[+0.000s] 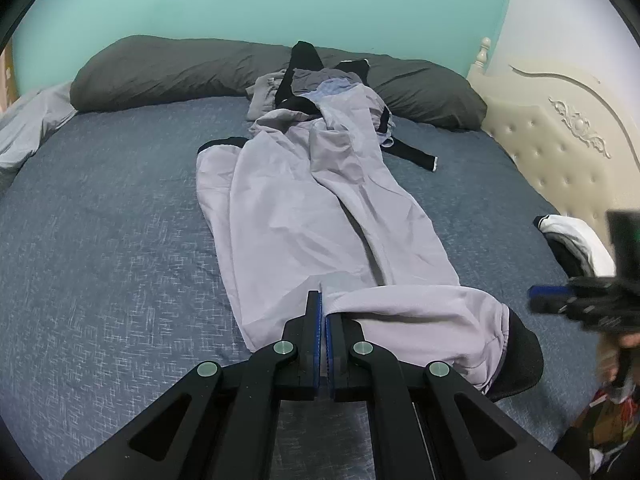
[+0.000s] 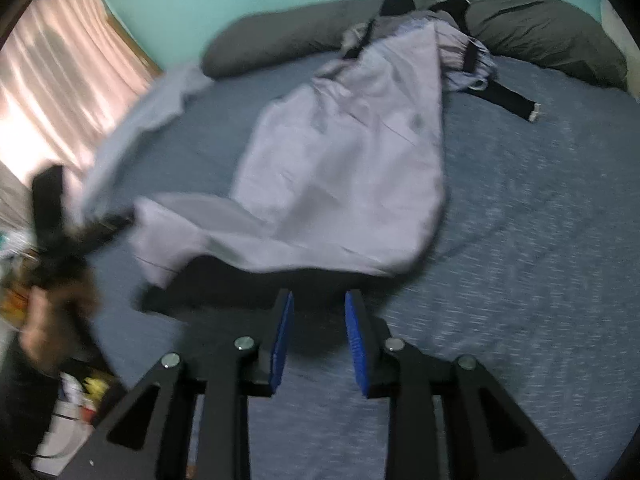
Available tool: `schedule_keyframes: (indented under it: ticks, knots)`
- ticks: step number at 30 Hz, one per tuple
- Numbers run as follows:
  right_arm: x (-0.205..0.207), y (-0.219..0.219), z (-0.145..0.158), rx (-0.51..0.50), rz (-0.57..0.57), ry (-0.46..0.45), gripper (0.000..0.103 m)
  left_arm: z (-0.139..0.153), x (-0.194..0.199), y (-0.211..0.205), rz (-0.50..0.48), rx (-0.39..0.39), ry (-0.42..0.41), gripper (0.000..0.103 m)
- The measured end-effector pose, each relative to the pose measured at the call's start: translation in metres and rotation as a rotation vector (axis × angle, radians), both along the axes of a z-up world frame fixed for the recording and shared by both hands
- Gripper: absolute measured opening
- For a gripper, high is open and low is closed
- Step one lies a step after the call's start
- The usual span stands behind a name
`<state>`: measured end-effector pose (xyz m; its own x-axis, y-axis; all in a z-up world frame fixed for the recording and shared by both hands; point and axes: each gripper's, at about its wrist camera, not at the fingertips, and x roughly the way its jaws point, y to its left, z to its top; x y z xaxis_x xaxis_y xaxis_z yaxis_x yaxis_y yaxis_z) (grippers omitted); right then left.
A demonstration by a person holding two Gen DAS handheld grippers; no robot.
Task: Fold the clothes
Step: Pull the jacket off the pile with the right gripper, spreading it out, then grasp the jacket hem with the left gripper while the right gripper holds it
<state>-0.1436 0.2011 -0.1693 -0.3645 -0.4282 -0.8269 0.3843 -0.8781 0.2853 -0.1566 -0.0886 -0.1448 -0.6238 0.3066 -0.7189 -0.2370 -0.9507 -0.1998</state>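
A pale lilac garment (image 1: 304, 208) with a black hem (image 1: 520, 356) lies lengthwise on the blue bed sheet (image 1: 100, 220). My left gripper (image 1: 322, 300) is shut on its near edge, with a strip of cloth pinched between the blue pads. In the right wrist view the same garment (image 2: 344, 152) is spread ahead, its left corner lifted by the blurred left gripper (image 2: 104, 224). My right gripper (image 2: 319, 300) hangs open just short of the dark hem (image 2: 240, 284), nothing between its pads. It also shows blurred at the right edge as the right gripper (image 1: 560, 300).
Dark grey pillows (image 1: 160, 72) line the far side under a teal wall. A pile of mixed clothes (image 1: 316, 84) and a black sleeve (image 1: 416, 156) lie at the garment's far end. A white-and-black garment (image 1: 576, 244) sits by the cream headboard (image 1: 560, 132). Pink curtains (image 2: 60, 60) hang at left.
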Motion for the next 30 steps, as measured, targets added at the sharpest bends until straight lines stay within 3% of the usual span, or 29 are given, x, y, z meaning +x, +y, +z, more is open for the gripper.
schedule_keyframes:
  ticks: [5,7,9,24,26,30]
  knots:
    - [-0.014,0.004,-0.041,0.071,-0.021,-0.023,0.039,-0.007,-0.004,-0.015,0.027,0.017,-0.011,0.001]
    - [-0.018,0.003,-0.051,0.084,-0.025,-0.010,0.051,-0.010,-0.005,-0.024,0.041,0.027,-0.016,0.001]
    - [-0.023,-0.003,-0.059,0.114,-0.011,0.009,0.058,-0.013,-0.007,-0.034,0.056,0.037,-0.023,0.001]
    - [-0.047,-0.055,-0.116,0.330,0.147,0.195,0.058,-0.023,-0.020,-0.061,0.062,0.081,-0.034,0.001]
    - [-0.049,-0.058,-0.118,0.339,0.165,0.213,0.056,-0.022,-0.021,-0.061,0.059,0.087,-0.034,0.001]
    - [-0.051,-0.061,-0.116,0.327,0.193,0.227,0.024,-0.020,-0.023,-0.060,0.055,0.076,-0.026,0.001]
